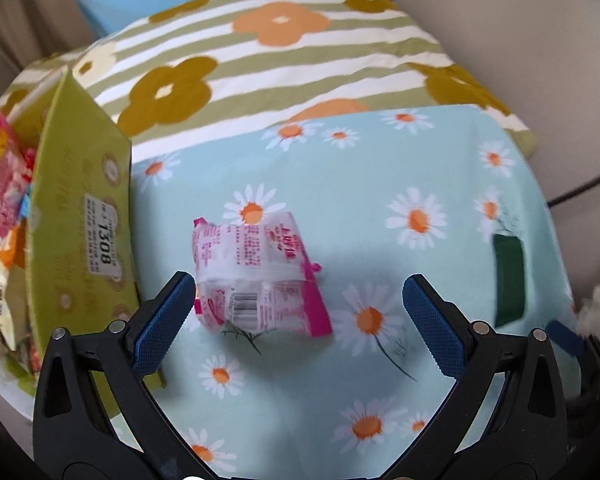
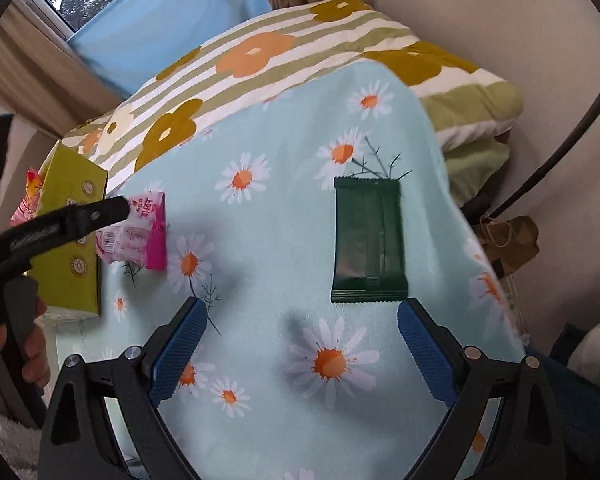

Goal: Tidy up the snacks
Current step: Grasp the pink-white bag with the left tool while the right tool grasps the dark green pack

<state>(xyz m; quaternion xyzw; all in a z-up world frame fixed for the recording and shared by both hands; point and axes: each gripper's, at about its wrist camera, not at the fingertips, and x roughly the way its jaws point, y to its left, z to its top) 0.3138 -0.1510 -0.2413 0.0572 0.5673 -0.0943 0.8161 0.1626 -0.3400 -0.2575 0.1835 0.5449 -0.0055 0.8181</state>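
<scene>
A pink and white snack packet (image 1: 256,276) lies on the daisy-print cloth (image 1: 340,400), just ahead of my left gripper (image 1: 300,300), which is open with nothing between its blue pads. The same pink packet (image 2: 140,234) shows in the right wrist view, partly behind the left gripper's black finger (image 2: 100,210). A dark green snack packet (image 2: 367,240) lies flat just beyond my right gripper (image 2: 302,326), which is open and holds nothing. The green packet (image 1: 509,276) also appears blurred at the right of the left wrist view. A yellow-green cardboard box (image 1: 80,216) at the left holds several snack packets (image 1: 0,176).
A striped flower-print quilt (image 1: 284,52) lies behind the daisy cloth. A person's hand (image 2: 32,344) grips the left tool's handle. A wall, a black cable (image 2: 572,128) and a brown paper bag (image 2: 508,240) are on the right; curtains and a window stand at the back.
</scene>
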